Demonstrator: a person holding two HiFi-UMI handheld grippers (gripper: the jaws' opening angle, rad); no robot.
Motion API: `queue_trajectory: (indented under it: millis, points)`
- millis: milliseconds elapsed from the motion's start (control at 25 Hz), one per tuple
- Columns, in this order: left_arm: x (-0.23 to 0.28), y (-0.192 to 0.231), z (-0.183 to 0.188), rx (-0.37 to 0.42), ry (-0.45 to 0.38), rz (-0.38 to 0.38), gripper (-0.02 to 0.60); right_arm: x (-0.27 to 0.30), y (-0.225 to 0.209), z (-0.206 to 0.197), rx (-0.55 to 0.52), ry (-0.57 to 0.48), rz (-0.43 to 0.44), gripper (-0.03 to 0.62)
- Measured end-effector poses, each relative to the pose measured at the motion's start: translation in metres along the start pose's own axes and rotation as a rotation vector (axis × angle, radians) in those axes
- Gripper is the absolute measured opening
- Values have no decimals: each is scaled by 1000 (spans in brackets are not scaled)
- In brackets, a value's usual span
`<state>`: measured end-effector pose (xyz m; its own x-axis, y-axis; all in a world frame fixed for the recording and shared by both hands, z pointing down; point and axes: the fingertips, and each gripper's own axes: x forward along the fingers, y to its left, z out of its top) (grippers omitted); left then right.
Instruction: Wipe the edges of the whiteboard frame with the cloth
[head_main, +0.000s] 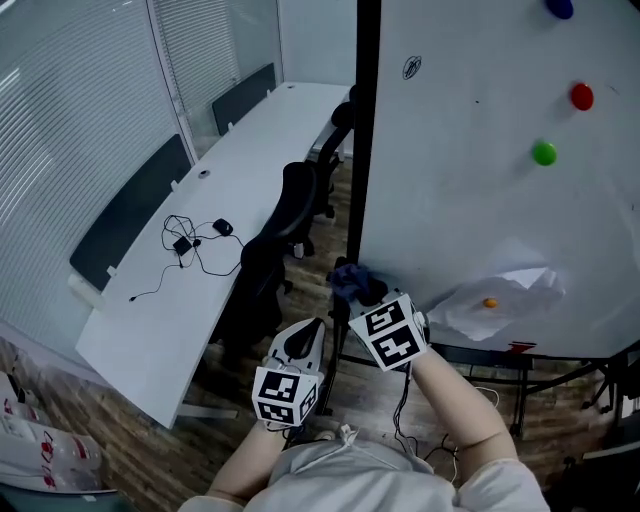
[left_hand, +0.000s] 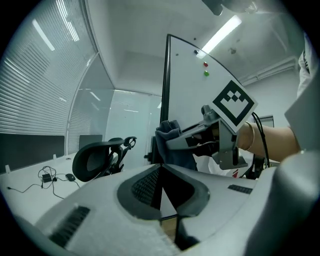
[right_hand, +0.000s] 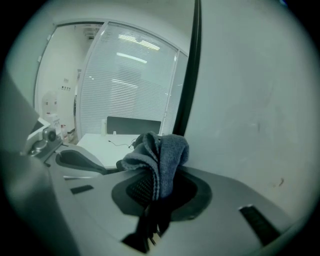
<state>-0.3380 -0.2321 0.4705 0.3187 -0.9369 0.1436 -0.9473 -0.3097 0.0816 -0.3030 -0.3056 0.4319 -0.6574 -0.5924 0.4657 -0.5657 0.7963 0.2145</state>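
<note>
Beside one whiteboard (head_main: 470, 220), right hand-held gripper (head_main: 371, 297) clamps one cloth (right_hand: 161, 154); left hand-held gripper (head_main: 302, 342) is clenched, empty.

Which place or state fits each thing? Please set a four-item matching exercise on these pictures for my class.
Things:
1. cloth
2. left tool
3. green magnet
4. mouse

Places or states:
a. lying on the white desk
b. stuck on the whiteboard
c. shut, with nothing in it
d. clamped in the right tool

Pairs: 1-d, 2-c, 3-b, 4-a
</note>
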Motion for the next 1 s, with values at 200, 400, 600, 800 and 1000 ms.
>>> queue_trajectory:
  millis: [200,400,600,800,1000]
  points:
    - [3,-3,35,61,-61,-41,18,-17,-8,39,-51,-80,-9,64]
    - [7,-5,56,103,-98,-70,18,-34,-15,82,-82,-159,-15,64]
    - [10,-7,70,124,-125,-106,18,-48,-19,114,-128,-195,-55,64]
    - [11,-6,88,141,-162,-129,18,-62,-26,144,-184,-228,-119,64]
    - [14,-10,108,171,-191,-168,18,-77,-34,174,-222,-272,-191,64]
